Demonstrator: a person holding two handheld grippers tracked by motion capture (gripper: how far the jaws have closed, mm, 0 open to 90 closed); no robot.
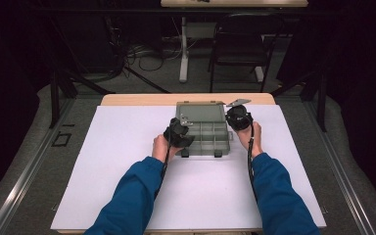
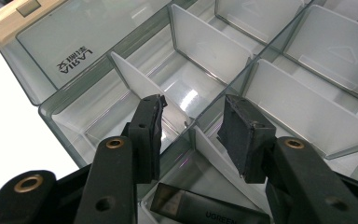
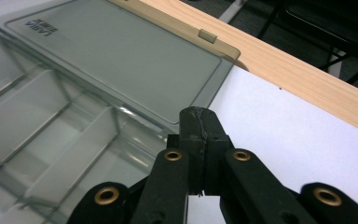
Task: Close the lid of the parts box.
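Observation:
A clear grey compartment box (image 1: 210, 142) lies open mid-table, its lid (image 1: 200, 111) folded flat toward the far edge. My left gripper (image 1: 182, 129) is over the box's left side. In the left gripper view it (image 2: 196, 105) stands open above a junction of white dividers (image 2: 140, 86), with nothing pressed between the pads. A dark adapter marked UGREEN (image 2: 205, 210) lies in the compartment below. My right gripper (image 1: 236, 117) is at the box's right edge. In the right gripper view it (image 3: 199, 114) is shut on nothing, beside the lid (image 3: 121, 60) corner.
The box sits on a white sheet (image 1: 127, 161) covering a wooden table (image 1: 142, 99). A strip of wood shows past the lid (image 3: 298, 74). Beyond the table are a black chair (image 1: 242, 44), a white table leg (image 1: 183, 54) and floor cables (image 1: 142, 56).

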